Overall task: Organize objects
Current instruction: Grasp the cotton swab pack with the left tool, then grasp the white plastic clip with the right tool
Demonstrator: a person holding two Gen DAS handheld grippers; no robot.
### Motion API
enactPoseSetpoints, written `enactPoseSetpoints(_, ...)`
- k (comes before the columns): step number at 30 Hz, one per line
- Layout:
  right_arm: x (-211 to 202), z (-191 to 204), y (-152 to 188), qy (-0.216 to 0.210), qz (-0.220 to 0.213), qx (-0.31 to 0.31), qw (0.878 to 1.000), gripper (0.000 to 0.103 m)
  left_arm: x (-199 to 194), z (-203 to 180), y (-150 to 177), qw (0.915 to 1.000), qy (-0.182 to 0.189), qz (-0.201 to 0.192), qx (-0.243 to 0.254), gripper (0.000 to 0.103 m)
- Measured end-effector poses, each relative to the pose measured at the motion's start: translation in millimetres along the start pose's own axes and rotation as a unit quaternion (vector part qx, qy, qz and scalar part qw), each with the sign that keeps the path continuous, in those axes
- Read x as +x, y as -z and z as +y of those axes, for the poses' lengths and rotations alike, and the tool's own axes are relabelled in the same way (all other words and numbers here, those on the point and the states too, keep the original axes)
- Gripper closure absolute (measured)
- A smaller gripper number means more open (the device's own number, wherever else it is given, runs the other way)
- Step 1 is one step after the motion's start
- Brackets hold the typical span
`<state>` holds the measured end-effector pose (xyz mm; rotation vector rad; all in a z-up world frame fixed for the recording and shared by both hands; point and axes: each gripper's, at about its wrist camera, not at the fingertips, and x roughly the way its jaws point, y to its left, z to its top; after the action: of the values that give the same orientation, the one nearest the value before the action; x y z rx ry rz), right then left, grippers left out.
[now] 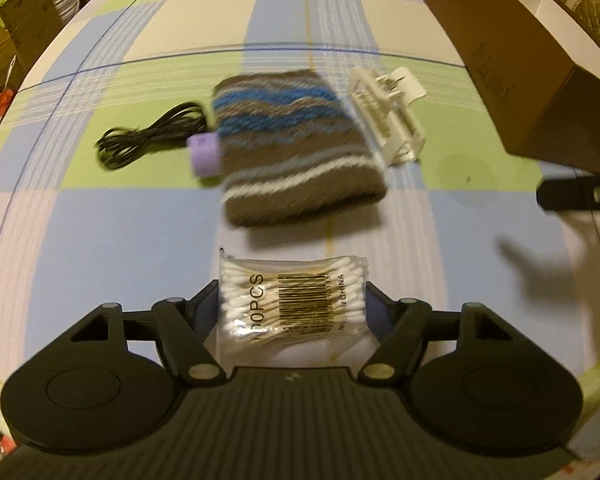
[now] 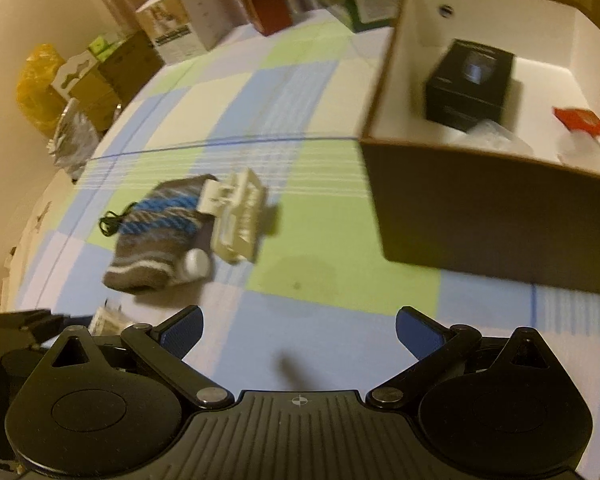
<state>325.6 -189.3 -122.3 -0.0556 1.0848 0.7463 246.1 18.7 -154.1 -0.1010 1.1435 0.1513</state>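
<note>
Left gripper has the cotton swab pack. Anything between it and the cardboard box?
Nothing visible blocks it. The left gripper holds the cotton swab pack; the cardboard box sits far right, open-topped. The knit pouch and white clip lie ahead, leftward of that path.

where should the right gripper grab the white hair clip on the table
Grip the hair clip across its narrow width, at the toothed body rather than the flared lever end. It lies flat beside the knit pouch, so coming from above looks best, with one finger on the free side facing the box and the other slipped between clip and pouch. The right gripper is open and empty.
</note>
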Motion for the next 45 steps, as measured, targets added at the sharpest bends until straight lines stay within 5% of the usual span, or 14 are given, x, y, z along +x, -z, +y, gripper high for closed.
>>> enactPoseSetpoints(2, 3.1, 8.5, -3.7, -0.005, -0.006, -0.008, 1.0, 0.004, -6.1, 11.0, 5.1, 1.0, -0.007, 0.002, -0.002, 0.034)
enactPoseSetpoints(5, 9.4, 21.9, -10.1, -0.016, -0.013, -0.021, 1.0, 0.022, -15.2, 29.4, 6.5, 0.9997, -0.017, 0.0, -0.015, 0.034)
enactPoseSetpoints(9, 19.9, 38.1, -20.8, -0.018, -0.024, -0.036, 0.999, 0.033, -27.7, 55.0, 0.3, 0.9987, -0.038, -0.015, -0.029, 0.034)
enactPoseSetpoints(25, 87.6, 68.9, -62.5, 0.034, -0.02, -0.058, 0.998, 0.046, -38.4, 106.0, -55.2, 0.9964, -0.045, -0.062, -0.035, 0.034)
enactPoseSetpoints(29, 98.0, 67.0, -62.9, 0.044, -0.013, -0.06, 0.997, 0.064, -34.0, 104.9, -64.2, 0.9971, -0.036, -0.062, -0.025, 0.034)
enactPoseSetpoints(45, 26.9, 60.6, -57.1, 0.002, -0.05, -0.029, 0.998, 0.065, -32.2, 73.3, -88.9, 0.9971, 0.005, -0.071, 0.027, 0.034)
